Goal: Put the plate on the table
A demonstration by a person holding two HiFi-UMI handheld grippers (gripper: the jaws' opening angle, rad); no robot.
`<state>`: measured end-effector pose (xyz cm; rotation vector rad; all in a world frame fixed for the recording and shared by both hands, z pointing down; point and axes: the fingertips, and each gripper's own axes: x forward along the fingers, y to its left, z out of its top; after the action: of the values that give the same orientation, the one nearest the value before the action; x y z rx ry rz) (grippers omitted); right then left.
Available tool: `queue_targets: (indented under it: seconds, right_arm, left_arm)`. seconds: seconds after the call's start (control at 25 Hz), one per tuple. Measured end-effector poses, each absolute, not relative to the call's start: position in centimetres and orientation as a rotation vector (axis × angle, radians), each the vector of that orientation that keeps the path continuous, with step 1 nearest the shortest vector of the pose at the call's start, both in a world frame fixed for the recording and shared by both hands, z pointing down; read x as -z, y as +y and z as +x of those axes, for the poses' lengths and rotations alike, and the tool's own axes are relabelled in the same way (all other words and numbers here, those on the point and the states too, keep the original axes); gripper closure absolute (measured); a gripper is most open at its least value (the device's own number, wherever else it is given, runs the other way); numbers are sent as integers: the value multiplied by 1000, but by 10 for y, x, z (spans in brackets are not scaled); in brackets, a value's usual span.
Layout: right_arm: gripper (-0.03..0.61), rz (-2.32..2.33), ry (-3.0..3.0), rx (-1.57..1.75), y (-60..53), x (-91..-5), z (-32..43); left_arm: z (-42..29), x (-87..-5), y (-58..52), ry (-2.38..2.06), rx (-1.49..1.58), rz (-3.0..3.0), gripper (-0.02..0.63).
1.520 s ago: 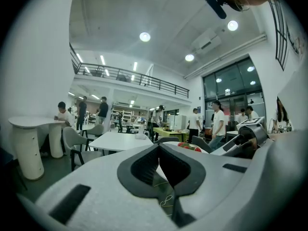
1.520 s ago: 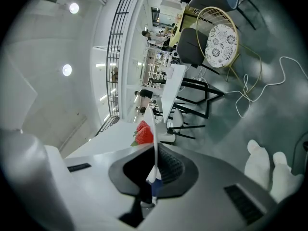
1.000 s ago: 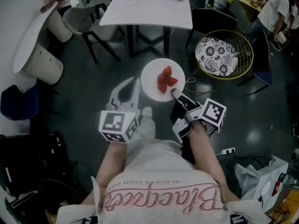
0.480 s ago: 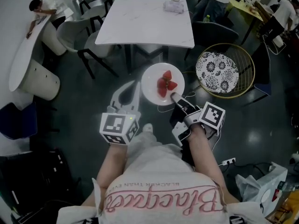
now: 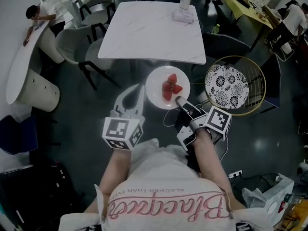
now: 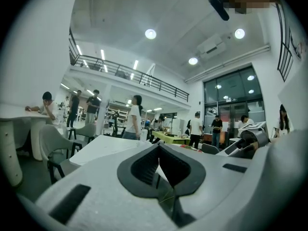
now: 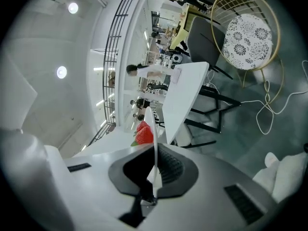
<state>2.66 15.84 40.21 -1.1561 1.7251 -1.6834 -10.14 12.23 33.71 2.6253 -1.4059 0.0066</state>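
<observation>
A white plate [image 5: 157, 91] carrying red strawberries [image 5: 169, 86] hangs above the dark floor, just short of the white marble table [image 5: 149, 30]. My right gripper [image 5: 179, 100] is shut on the plate's near rim. In the right gripper view the plate [image 7: 152, 121] shows edge-on between the jaws, with the strawberries [image 7: 143, 134] on its left side. My left gripper [image 5: 138, 87] is shut and empty, pointing forward just left of the plate without touching it. In the left gripper view its jaws meet, with the table [image 6: 103, 146] ahead.
A cup on a folded cloth [image 5: 185, 11] sits at the table's far right corner. A gold wire chair with a patterned cushion [image 5: 226, 86] stands right of the plate. Grey chairs [image 5: 77, 37] and a curved white counter [image 5: 26, 52] are at the left. A cable [image 5: 202, 99] lies on the floor.
The person has walked forward, so the table has come closer to the plate. Both grippers keep their hold and their places in the view.
</observation>
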Motion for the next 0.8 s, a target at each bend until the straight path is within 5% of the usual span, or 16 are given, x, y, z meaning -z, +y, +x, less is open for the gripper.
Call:
queue_targets:
  seconds: [0.8]
  right_arm:
    - [569, -1139, 1750, 1755, 84, -425, 19]
  left_arm:
    - [-118, -364, 60, -1472, -21, 2530, 611]
